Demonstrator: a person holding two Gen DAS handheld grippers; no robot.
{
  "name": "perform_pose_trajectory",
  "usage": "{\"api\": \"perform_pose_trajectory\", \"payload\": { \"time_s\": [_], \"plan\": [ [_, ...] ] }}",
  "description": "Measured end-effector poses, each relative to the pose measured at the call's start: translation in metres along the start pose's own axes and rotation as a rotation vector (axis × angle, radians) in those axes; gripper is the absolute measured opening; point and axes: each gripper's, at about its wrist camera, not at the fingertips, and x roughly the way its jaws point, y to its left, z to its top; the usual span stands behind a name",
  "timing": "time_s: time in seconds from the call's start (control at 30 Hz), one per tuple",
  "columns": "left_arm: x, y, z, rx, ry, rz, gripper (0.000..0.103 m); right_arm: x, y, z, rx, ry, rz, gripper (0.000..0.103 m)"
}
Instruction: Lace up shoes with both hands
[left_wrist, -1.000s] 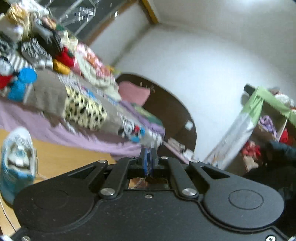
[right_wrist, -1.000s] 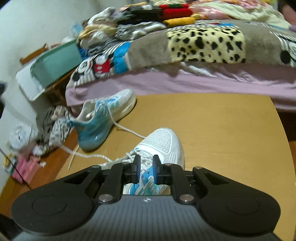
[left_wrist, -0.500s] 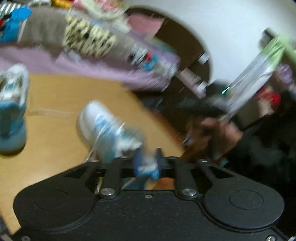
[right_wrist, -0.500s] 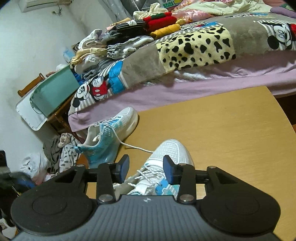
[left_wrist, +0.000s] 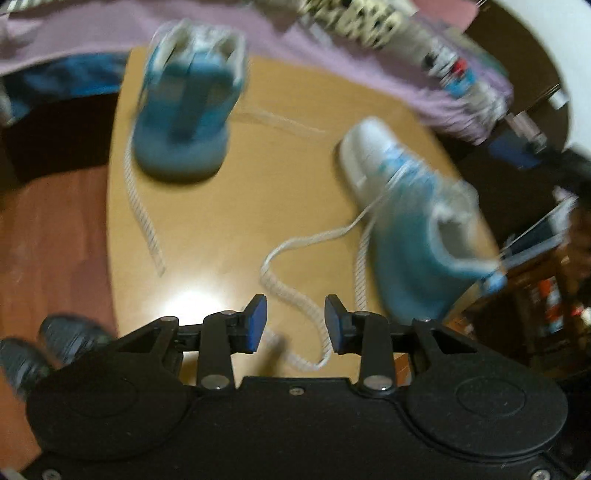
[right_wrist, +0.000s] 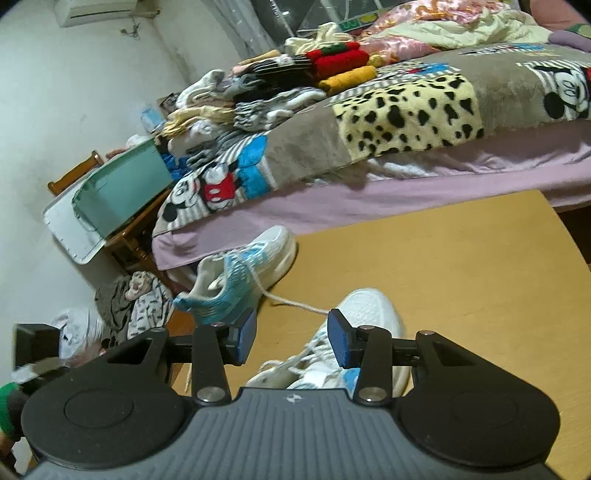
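Two white and blue sneakers stand on the wooden table (left_wrist: 221, 221). In the blurred left wrist view the near shoe (left_wrist: 417, 229) is at the right and the far shoe (left_wrist: 188, 110) at the upper left. My left gripper (left_wrist: 295, 325) points down at the table with its jaws open. The near shoe's loose white lace (left_wrist: 291, 291) loops on the table between the pads, which do not press it. My right gripper (right_wrist: 291, 339) is open, just above the near shoe (right_wrist: 373, 314), nothing between its pads. The far shoe (right_wrist: 251, 273) lies at the table's left edge.
The far shoe's lace (left_wrist: 142, 206) trails along the table's left side. A bed (right_wrist: 369, 192) with a patterned blanket and piled clothes runs behind the table. A teal box (right_wrist: 122, 192) and clothes on the floor (right_wrist: 136, 306) lie left. Dark shoes (left_wrist: 55, 347) sit on the floor.
My left gripper swung down from facing the wall to the table, and its jaws went from shut to open. The right gripper's jaws widened and it rose slightly over the near shoe.
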Motion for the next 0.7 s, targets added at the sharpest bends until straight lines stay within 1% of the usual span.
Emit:
{"api": "perform_pose_trajectory", "payload": {
  "time_s": [0.07, 0.17, 0.33, 0.4, 0.5, 0.6, 0.63, 0.67, 0.7],
  "plan": [
    [0.009, 0.001, -0.007, -0.017, 0.019, 0.039, 0.033, 0.0, 0.008, -0.003, -0.018, 0.006, 0.009, 0.043],
    [0.016, 0.0, -0.013, -0.034, 0.012, 0.1, 0.033, 0.0, 0.018, -0.004, -0.038, 0.003, 0.022, 0.043],
    [0.017, -0.008, -0.012, -0.037, -0.041, 0.187, 0.033, -0.002, 0.027, -0.004, -0.041, -0.005, 0.049, 0.043],
    [0.022, -0.007, -0.009, -0.058, -0.05, 0.206, 0.032, -0.002, 0.029, -0.003, -0.042, -0.007, 0.058, 0.043],
    [0.03, -0.005, -0.006, -0.082, -0.044, 0.208, 0.032, -0.002, 0.029, -0.003, -0.043, -0.005, 0.063, 0.043],
    [0.036, -0.008, -0.002, -0.076, -0.045, 0.223, 0.028, -0.001, 0.027, -0.003, -0.043, -0.002, 0.065, 0.043],
    [0.038, -0.009, 0.0, -0.074, -0.045, 0.226, 0.022, 0.0, 0.026, -0.002, -0.042, -0.001, 0.065, 0.043],
    [0.039, -0.011, -0.001, -0.057, -0.041, 0.23, 0.011, 0.0, 0.025, -0.002, -0.04, -0.002, 0.065, 0.043],
    [0.04, -0.012, -0.002, -0.036, -0.037, 0.235, 0.003, 0.0, 0.024, -0.002, -0.038, -0.002, 0.066, 0.043]
  ]
}}
